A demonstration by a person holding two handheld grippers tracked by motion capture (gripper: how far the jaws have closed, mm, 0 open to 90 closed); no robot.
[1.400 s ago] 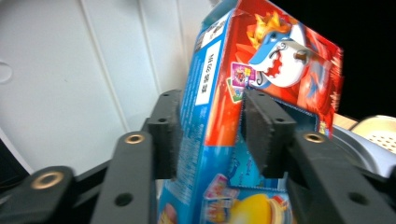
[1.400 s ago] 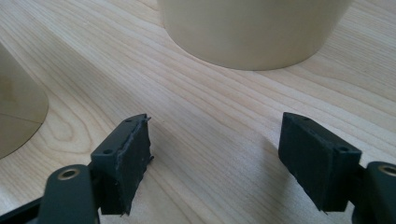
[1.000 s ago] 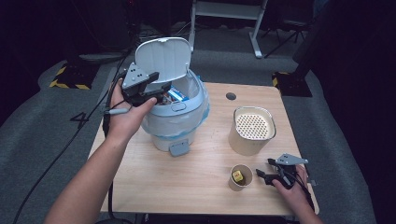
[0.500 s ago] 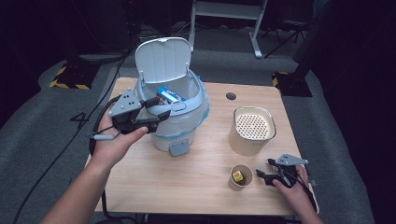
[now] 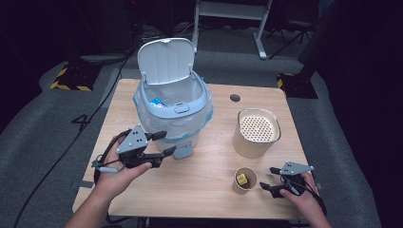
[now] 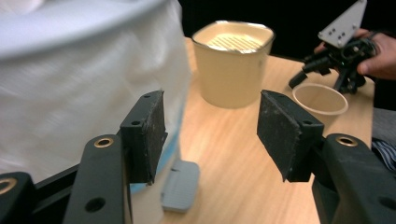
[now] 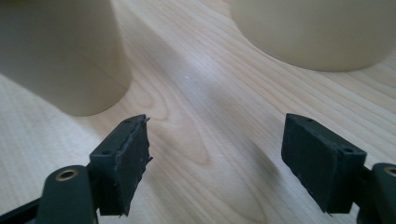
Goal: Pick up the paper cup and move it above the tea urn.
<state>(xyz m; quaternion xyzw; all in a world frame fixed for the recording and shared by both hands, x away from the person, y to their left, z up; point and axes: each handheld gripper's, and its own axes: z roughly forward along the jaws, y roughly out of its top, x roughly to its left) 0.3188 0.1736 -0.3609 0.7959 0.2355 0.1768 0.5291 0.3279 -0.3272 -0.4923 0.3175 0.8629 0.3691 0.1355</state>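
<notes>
One lidded bin, one perforated canister, one paper cup (a small cube inside), two claws.

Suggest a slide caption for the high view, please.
Open left gripper beside white lidded bin; open right gripper by small paper cup.

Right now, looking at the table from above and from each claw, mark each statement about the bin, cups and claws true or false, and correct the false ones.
1. The bin has its lid shut. False: the lid stands open.
2. The left claw is open and holds nothing. True.
3. The small paper cup is empty. False: a small yellow item lies inside.
4. The right claw is open beside the small paper cup. True.
5. The strainer-topped container lies tipped over. False: it stands upright.
</notes>
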